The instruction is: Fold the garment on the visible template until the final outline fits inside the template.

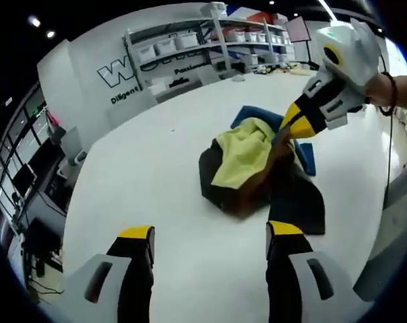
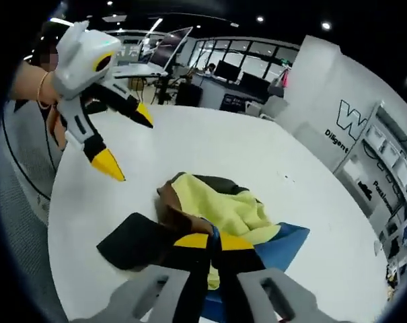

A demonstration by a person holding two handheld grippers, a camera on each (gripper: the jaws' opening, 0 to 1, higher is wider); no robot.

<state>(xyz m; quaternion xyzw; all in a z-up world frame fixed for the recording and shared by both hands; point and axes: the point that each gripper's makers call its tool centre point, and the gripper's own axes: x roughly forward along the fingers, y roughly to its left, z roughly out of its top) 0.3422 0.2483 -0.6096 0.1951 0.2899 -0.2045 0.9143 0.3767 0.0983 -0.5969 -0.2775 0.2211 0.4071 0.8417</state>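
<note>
Right gripper (image 2: 213, 243) pinching the crumpled yellow-and-black garment (image 2: 220, 212) atop the blue template (image 2: 284, 245), left gripper (image 1: 210, 243) spread and clear: lifting one-handed risks dragging the template across the white table (image 1: 156, 161).

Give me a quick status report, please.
Right gripper shut on the garment. Left gripper open, apart from it. Garment crumpled over blue template. Nothing in the way.

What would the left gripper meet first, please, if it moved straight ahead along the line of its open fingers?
Probably the crumpled garment. The left gripper points across bare white table toward the dark and yellow heap, which the right gripper is pinching. Depth is hard to judge, so it might touch the tabletop first.
</note>
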